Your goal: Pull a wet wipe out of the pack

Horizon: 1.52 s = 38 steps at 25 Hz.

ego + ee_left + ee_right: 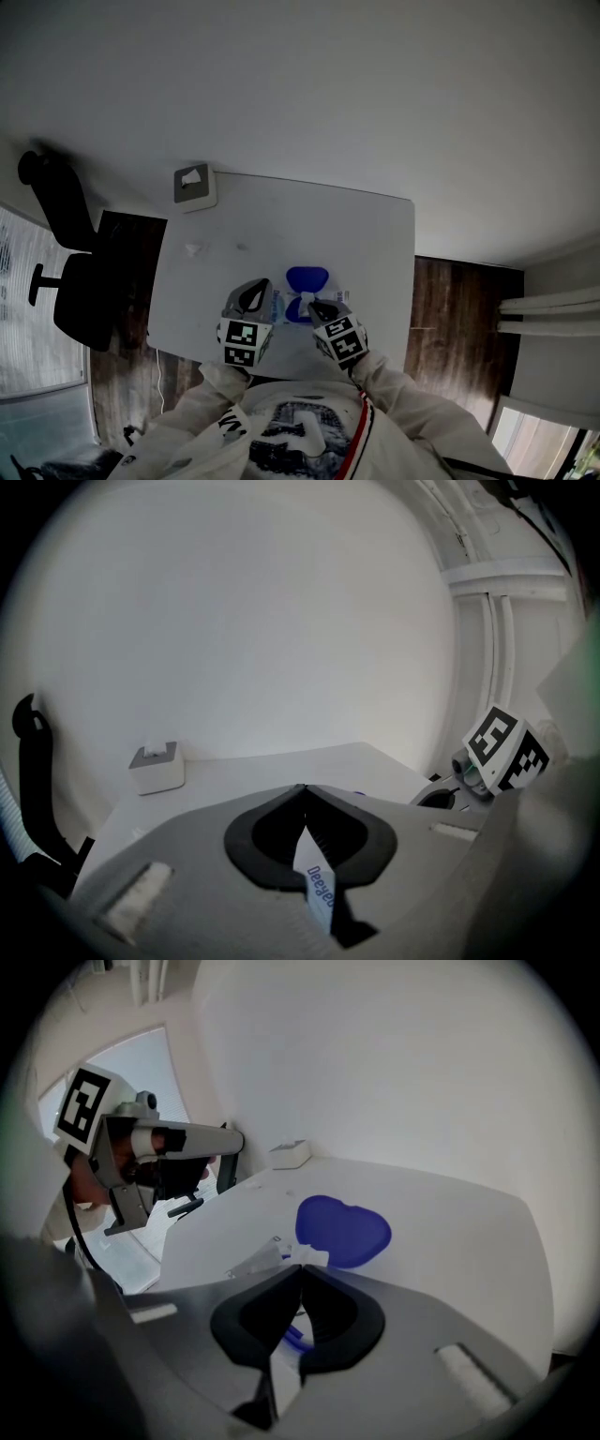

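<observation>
Pack [280,306] sits by your near worktop [375,234] edge, blue lid [307,279] flipped open; open worktop stretches beyond lid, small box [194,185] at far left corner; pack body mostly hidden behind tools; your left tool [302,791] clenched on pack's printed film; right tool [300,1269] clamped on wipe [315,1257] tip; both tools angled downward, side by side.

The pack [279,305] lies flat on the white bench [375,244], in the lower middle of the head view. It is a soft white packet with blue print. Its rounded blue lid [342,1232] is flipped open and rests flat on the bench beyond it. The left gripper [303,789] pinches one printed edge of the pack. A white wipe [307,1256] sticks up from the opening, nipped by the right gripper [300,1269].
</observation>
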Each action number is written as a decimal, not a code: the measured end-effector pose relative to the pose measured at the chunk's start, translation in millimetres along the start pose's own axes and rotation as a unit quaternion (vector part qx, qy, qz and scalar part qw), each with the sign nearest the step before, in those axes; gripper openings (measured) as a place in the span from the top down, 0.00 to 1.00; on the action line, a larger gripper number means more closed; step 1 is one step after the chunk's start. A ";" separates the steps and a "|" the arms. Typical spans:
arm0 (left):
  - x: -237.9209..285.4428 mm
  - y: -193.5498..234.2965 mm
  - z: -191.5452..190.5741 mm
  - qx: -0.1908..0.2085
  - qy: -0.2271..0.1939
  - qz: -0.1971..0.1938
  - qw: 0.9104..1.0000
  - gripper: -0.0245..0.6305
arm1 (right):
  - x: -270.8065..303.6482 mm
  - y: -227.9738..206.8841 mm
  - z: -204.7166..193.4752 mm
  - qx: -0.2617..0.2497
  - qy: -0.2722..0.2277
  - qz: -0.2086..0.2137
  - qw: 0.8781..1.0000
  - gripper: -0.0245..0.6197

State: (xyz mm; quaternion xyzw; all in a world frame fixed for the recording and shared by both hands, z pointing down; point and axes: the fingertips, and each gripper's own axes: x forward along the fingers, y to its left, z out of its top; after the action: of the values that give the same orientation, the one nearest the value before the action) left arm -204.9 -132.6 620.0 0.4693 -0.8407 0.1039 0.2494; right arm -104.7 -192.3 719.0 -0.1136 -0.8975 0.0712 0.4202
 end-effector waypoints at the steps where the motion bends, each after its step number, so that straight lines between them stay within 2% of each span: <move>1: 0.1 -0.1 -1.2 -0.001 0.000 -0.001 1.000 0.96 | -0.7 0.0 0.8 0.002 -0.003 0.000 1.000 0.95; 7: 0.0 -3.8 3.3 0.008 -0.002 -0.002 1.000 0.96 | -15.3 -1.3 11.3 0.033 -0.022 0.002 0.999 0.95; 12: -0.1 -8.3 8.9 0.006 -0.008 -0.008 1.000 0.96 | -31.1 -8.3 25.0 0.084 -0.053 0.001 0.995 0.95; 21: -1.9 -16.6 38.1 0.012 -0.035 -0.015 0.999 0.96 | -77.7 -32.3 64.3 0.091 -0.129 -0.050 0.986 0.95; 26: -9.0 -20.7 69.0 0.034 -0.063 -0.019 0.997 0.96 | -113.5 -55.6 92.8 0.088 -0.188 -0.104 0.973 0.95; 31: -13.9 -26.5 106.1 0.049 -0.100 -0.025 0.993 0.96 | -159.5 -74.3 124.5 0.064 -0.260 -0.160 0.950 0.95; 38: -28.4 -36.9 152.4 0.060 -0.141 -0.029 0.988 0.96 | -217.9 -81.5 161.2 0.067 -0.314 -0.186 0.928 0.95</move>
State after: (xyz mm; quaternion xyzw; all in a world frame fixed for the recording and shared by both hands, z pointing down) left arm -210.5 -193.8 473.0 0.5174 -0.8458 0.0798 0.1024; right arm -105.4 -333.6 473.7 0.1123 -0.9818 0.0833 0.1288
